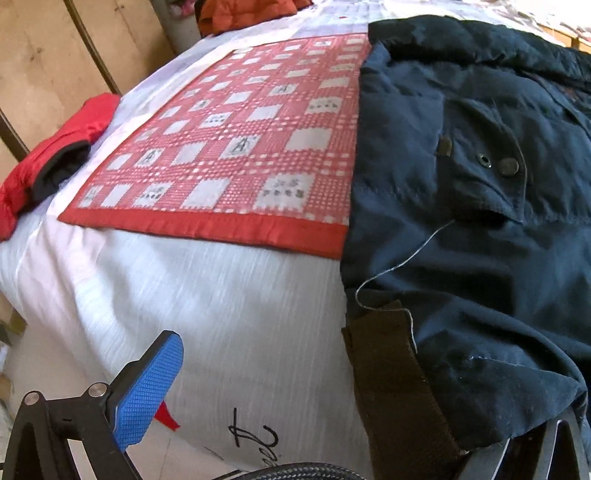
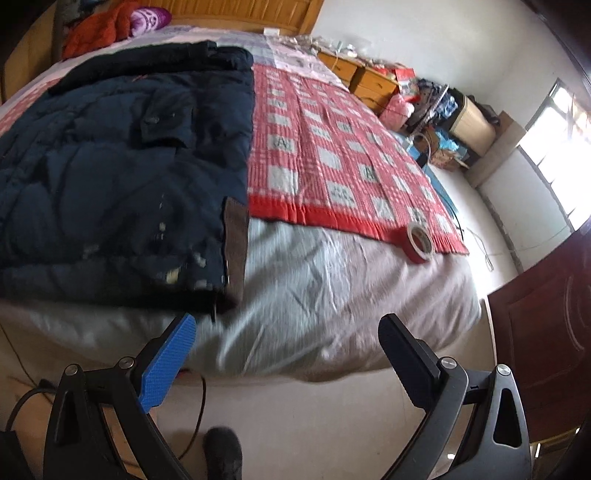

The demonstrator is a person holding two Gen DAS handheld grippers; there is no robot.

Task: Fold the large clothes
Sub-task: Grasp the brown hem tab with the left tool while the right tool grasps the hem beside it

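Observation:
A large dark navy padded jacket [image 1: 461,184] lies spread on the bed, with a snap pocket and a brown placket strip [image 1: 388,369] at its near hem. It also shows in the right wrist view [image 2: 122,166] on the left half of the bed. My left gripper [image 1: 332,406] is open; its blue-padded left finger [image 1: 147,391] hangs over the white sheet, and the jacket's hem covers the right finger. My right gripper [image 2: 288,354] is open and empty, just off the bed's near edge, right of the jacket's corner.
A red-and-white checked quilt [image 2: 332,147] covers the bed's middle. A red tape roll [image 2: 419,242] sits on its near right corner. A red garment [image 1: 48,155] lies at the bed's left edge, an orange one [image 2: 96,29] at the head. Cluttered wooden drawers [image 2: 369,79] and a door [image 2: 543,350] stand to the right.

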